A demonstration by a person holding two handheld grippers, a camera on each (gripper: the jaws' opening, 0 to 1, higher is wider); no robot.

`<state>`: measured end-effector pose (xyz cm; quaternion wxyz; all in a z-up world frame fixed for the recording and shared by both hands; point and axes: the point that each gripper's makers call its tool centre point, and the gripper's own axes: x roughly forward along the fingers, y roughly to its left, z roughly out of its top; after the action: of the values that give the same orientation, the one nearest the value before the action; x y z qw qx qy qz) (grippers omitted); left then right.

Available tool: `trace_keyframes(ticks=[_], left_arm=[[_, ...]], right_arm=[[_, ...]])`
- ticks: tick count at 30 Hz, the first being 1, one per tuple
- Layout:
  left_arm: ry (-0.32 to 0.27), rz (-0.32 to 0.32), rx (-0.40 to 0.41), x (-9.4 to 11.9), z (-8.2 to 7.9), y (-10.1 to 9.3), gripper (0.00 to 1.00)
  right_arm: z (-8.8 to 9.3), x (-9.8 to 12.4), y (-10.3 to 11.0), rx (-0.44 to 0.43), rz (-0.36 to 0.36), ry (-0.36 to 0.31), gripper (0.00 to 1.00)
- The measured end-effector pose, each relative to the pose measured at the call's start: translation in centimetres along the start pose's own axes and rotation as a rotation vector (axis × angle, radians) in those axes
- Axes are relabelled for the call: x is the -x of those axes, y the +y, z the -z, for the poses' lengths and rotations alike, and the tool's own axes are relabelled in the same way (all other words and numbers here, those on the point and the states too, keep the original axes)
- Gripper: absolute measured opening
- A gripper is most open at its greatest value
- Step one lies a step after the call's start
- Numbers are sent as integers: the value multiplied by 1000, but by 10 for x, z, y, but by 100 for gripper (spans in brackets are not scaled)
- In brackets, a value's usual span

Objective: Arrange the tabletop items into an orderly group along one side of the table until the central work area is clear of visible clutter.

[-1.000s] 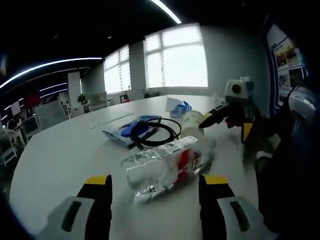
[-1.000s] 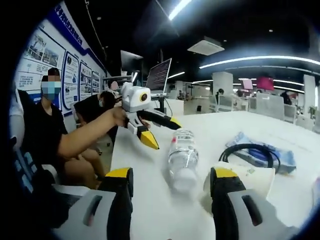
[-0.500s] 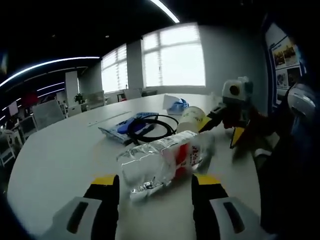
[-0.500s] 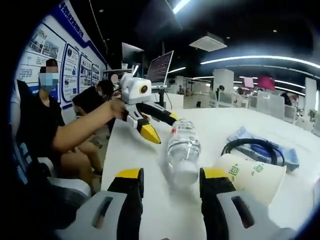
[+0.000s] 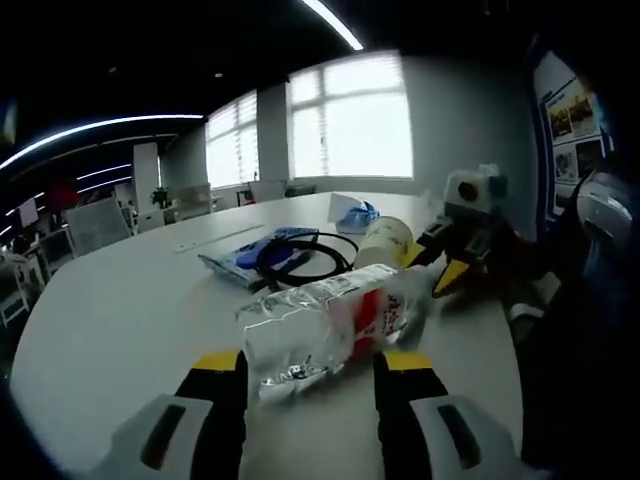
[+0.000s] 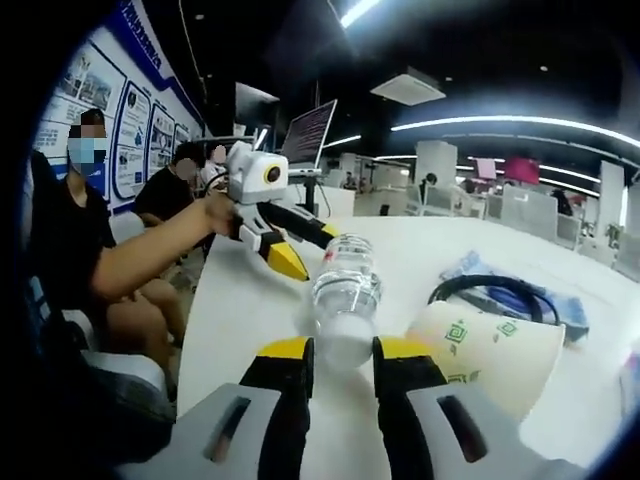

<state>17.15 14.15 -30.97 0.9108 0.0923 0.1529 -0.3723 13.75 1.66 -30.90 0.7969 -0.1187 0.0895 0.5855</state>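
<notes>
Both pairs of jaws have narrowed over the last second: the right gripper [image 6: 340,352] now sits pinched on the cap end of the plastic bottle [image 6: 345,297], while the left gripper [image 5: 310,362] brackets its clear base, contact unclear. Bottle lies on its side on the white table [image 5: 120,310], long axis running gripper to gripper. Just beyond: paper cup [image 6: 490,350], black cable [image 5: 305,260], blue packet [image 5: 245,257].

clear bottle [image 5: 330,325] w/ red-white label, black cable [image 5: 305,262], blue packet [image 5: 245,259]
</notes>
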Motion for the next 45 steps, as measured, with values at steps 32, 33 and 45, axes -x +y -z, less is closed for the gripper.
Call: trace_keyframes(ticks=[32, 33, 45], left_arm=[[41, -50, -10, 11, 7, 3, 38], [40, -51, -8, 12, 7, 3, 38], [41, -41, -24, 13, 8, -2, 34]], right_arm=[[-31, 6, 15, 47, -26, -58, 19], [-33, 6, 16, 46, -28, -63, 19], [-51, 16, 21, 48, -38, -105, 19]])
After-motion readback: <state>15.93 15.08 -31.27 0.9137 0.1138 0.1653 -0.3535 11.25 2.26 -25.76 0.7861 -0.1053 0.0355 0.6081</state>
